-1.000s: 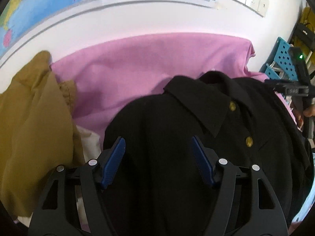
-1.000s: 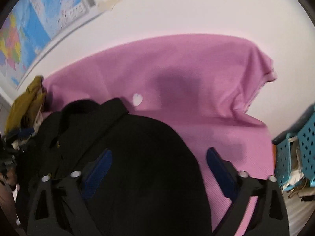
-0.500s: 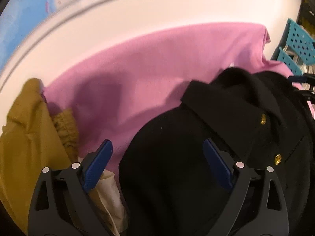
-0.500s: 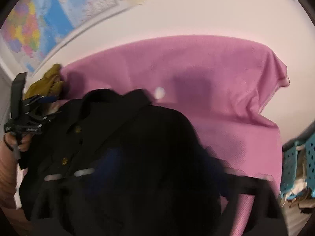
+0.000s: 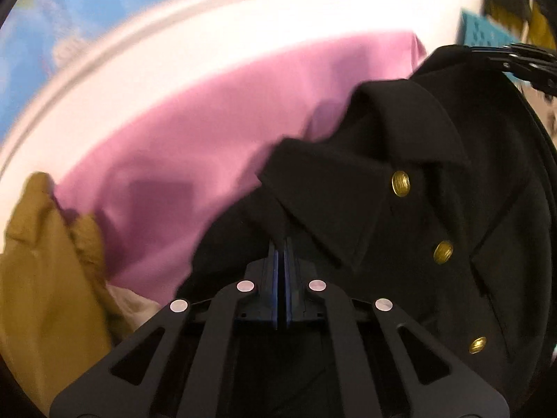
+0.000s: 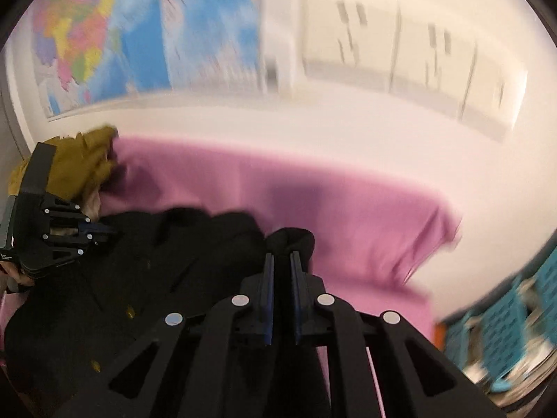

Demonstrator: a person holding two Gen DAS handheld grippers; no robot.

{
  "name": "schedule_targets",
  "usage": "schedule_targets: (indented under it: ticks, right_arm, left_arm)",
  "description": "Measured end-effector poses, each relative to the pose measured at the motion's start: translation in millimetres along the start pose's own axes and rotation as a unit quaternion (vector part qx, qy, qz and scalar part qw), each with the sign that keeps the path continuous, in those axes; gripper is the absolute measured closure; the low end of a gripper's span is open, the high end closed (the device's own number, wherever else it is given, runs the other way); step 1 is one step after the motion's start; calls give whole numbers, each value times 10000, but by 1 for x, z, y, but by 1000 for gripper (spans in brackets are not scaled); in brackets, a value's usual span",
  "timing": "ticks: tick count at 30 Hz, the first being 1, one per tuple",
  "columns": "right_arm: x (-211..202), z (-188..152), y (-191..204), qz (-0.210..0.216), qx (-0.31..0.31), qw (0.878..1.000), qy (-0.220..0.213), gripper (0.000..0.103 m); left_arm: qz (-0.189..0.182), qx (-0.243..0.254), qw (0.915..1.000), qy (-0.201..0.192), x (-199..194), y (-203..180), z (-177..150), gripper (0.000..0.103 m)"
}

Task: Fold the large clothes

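Black coat with gold buttons lies on a pink cloth that covers the table, beside a mustard-yellow garment at the left. Both sets of jaws have just been closing. The left gripper is clenched on the coat's fabric just below the collar; the right gripper pinches a bunched fold of the same coat. A map hangs on the wall behind.
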State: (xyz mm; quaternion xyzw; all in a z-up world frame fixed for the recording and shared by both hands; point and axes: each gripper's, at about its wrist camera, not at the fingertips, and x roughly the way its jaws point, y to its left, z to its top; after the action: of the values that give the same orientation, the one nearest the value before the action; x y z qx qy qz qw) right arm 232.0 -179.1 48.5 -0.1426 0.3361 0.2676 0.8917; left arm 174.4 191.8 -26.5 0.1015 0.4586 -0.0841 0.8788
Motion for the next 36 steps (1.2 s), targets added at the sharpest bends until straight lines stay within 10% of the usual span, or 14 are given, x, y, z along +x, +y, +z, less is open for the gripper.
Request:
schedule_targets:
  ticks: [5,12,16,19,36]
  right_arm:
    - [-28,49,-9,-517,-15,9968,-609,95]
    - [74,13,-28,-386,367,9967,620,92]
    - [111,-22,-51,-572,852,9863,1289,58]
    - [84,-32,-66,-377,1165,9869,1053,43]
    - [-132,-218,29,1466,1240,9788,714,30]
  left_arm:
    - [302,-480,9961,-675,-30,20,19,100]
    - [831,-354,9957,-218,12,15,6,92]
    - [826,-657,9944,-27,22,28,-5,79]
    - [624,-762,9948,-252,-2,33,-20,50]
    - [-1029,-1357,9834,-633,-128,10,-216,24]
